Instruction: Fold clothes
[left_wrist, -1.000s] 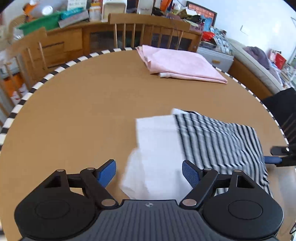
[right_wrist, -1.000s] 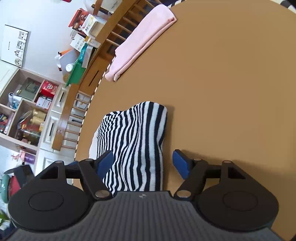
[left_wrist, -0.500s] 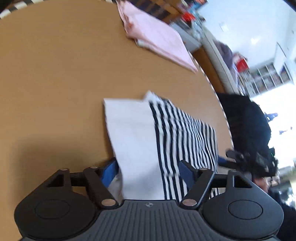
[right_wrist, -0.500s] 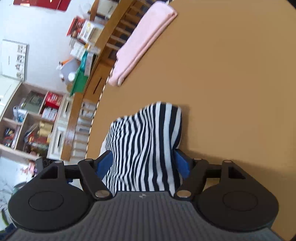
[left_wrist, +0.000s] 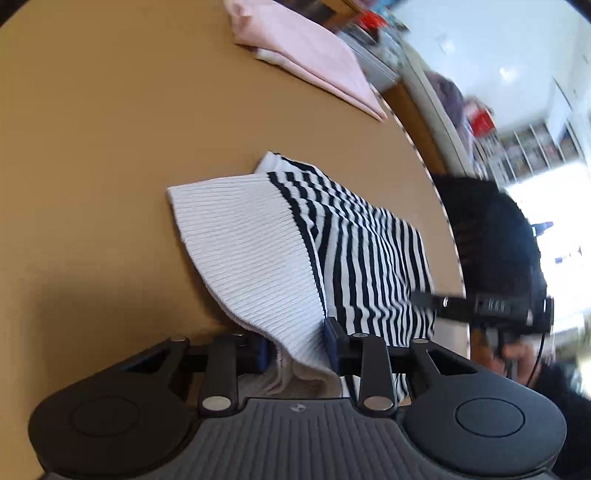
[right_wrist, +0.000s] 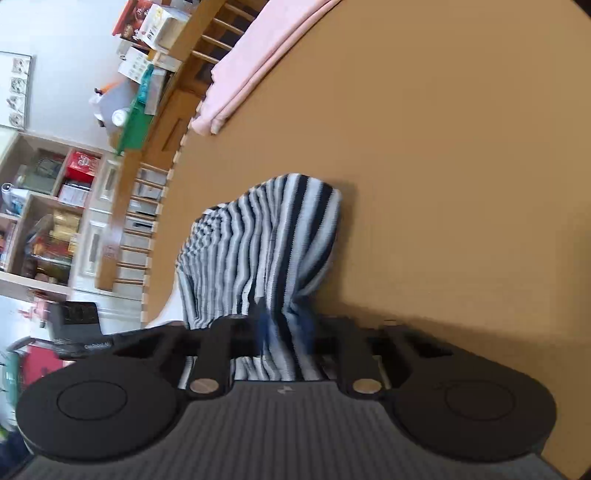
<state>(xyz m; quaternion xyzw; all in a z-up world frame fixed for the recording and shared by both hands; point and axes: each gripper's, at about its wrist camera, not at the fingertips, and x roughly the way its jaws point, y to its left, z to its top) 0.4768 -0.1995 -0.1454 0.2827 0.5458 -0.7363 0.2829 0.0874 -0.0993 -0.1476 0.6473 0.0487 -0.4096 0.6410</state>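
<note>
Striped garment lengthwise between grippers

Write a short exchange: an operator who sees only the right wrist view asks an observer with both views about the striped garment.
Operator: My right gripper has just closed on the striped garment. Is the left gripper on it too?
Observer: Yes. The left gripper, its jaws just closed, is shut on a white ribbed section beside the stripes.
Operator: Does that section lie flat?
Observer: No. Its near part rises toward the gripper; its far corner rests on the table.
</note>
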